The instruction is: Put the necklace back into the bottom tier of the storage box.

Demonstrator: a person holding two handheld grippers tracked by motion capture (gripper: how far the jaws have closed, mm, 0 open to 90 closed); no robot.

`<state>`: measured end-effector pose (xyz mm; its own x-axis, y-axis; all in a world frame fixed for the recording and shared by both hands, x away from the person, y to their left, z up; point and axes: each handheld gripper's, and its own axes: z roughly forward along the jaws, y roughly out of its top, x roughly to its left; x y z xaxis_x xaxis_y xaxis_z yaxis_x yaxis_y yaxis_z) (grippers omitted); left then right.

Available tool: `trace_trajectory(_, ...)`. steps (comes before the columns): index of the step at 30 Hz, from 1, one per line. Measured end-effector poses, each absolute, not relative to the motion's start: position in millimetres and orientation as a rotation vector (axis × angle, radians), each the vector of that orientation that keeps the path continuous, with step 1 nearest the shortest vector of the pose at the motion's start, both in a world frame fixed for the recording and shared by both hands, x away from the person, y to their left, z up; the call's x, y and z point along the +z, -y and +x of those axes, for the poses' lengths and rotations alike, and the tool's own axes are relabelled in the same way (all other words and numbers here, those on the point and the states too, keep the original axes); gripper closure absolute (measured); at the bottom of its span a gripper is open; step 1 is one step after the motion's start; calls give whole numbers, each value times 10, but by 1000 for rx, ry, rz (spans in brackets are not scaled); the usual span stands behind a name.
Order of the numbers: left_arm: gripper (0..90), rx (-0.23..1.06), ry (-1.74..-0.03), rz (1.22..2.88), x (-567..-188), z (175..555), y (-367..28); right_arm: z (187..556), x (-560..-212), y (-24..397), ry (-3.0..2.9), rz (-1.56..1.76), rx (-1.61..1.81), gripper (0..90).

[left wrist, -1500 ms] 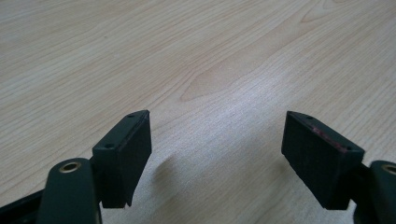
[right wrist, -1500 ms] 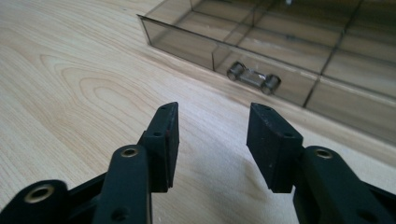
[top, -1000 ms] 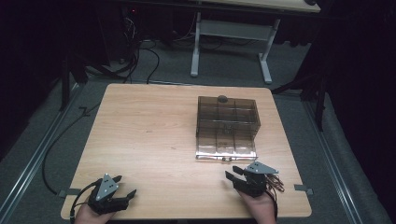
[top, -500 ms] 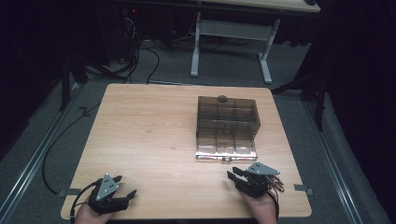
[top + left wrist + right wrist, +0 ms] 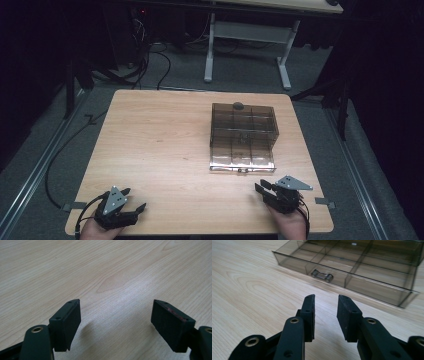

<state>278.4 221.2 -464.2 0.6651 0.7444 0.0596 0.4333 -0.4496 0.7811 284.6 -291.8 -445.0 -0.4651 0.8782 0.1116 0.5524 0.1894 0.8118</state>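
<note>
High view overlooks table (image 5: 165,150); gripper views skim it closely.

- The right gripper (image 5: 325,316) hovers over the wooden counter (image 5: 249,290), its jaws just narrowed to a small gap with nothing between them.
- Beyond the jaws stands a smoky clear plastic box (image 5: 362,267), divided into compartments.
- A small metal handle (image 5: 322,275) sits on its near wall, well apart from the jaws.
</note>
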Motion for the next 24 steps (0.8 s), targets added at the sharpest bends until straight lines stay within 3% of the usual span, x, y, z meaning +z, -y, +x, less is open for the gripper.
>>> trace_trajectory(24, 242, 506, -914, 2107, -4642, 2793, -2216, 2705, -4377, 3464, -1954, 1453, 1120, 716)
